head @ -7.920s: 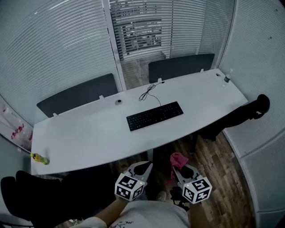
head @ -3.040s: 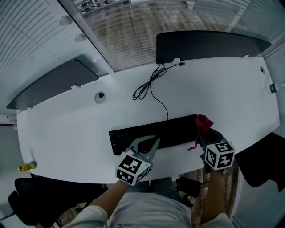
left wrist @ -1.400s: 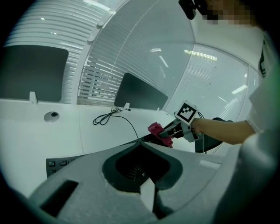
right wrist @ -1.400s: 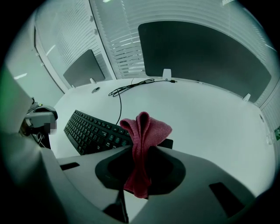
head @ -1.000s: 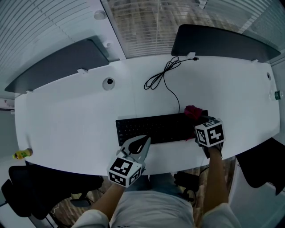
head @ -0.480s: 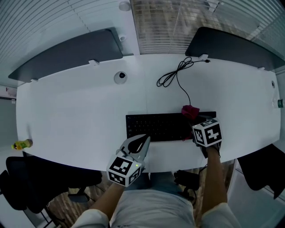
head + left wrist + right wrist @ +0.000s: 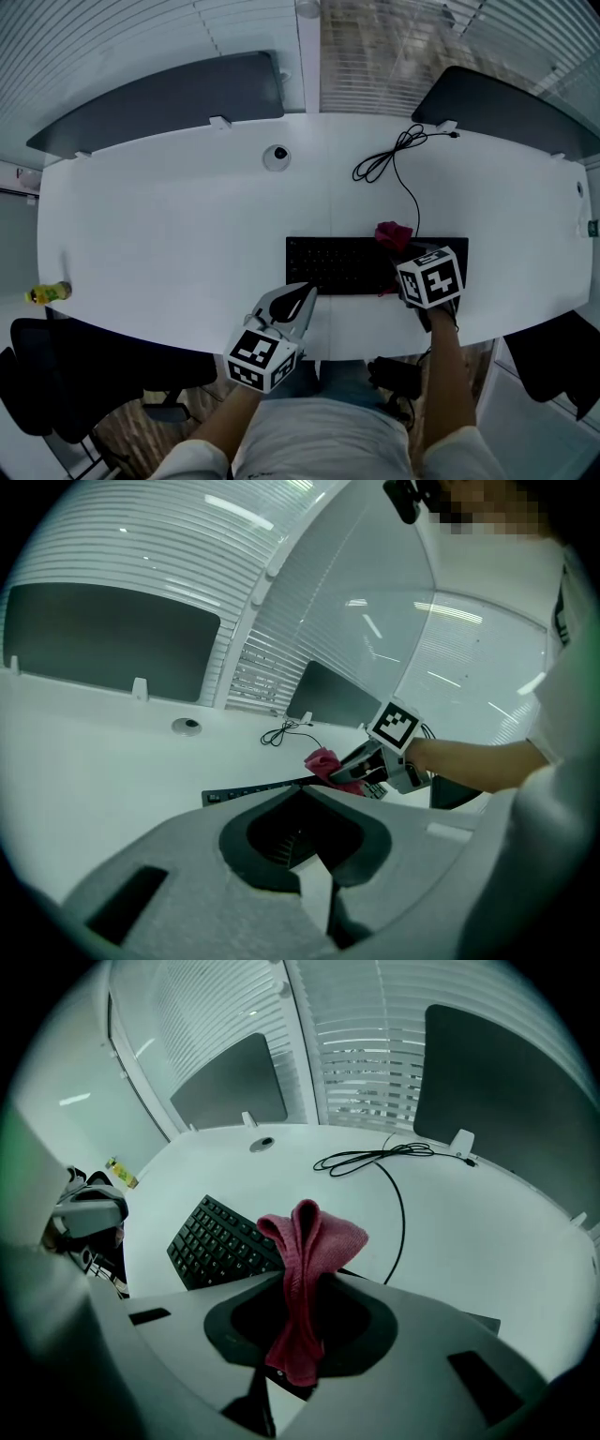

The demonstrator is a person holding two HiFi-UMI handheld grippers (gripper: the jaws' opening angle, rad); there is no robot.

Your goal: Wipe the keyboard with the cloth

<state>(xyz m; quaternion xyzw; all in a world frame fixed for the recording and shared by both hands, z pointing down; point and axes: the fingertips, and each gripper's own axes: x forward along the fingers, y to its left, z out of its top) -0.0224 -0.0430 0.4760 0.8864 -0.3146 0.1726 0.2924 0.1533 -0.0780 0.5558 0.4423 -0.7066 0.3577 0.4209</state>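
Right claw (image 7: 298,1283) pinches the bunched pink cloth (image 7: 314,1237) over the flat black keyboard's (image 7: 337,264) right end. Left claw (image 7: 300,298) is closed, empty, at the white bench's (image 7: 169,244) front edge. Unbraced, the keyboard may slide.

A long white desk (image 7: 169,253) with a curved near edge fills a small glass-walled office. A dark left screen (image 7: 159,98) and a dark right screen (image 7: 511,103) stand along its far edge, and a round grommet (image 7: 276,157) is set in the top near the gap between them. Closed white blinds (image 7: 112,37) line the wall behind the left screen, while a glass panel (image 7: 384,37) in the middle gives onto wood-look flooring beyond. A black office chair (image 7: 56,375) sits at the desk's near left corner over a brown plank floor (image 7: 122,441) — the whole room in cool, even, bluish light.
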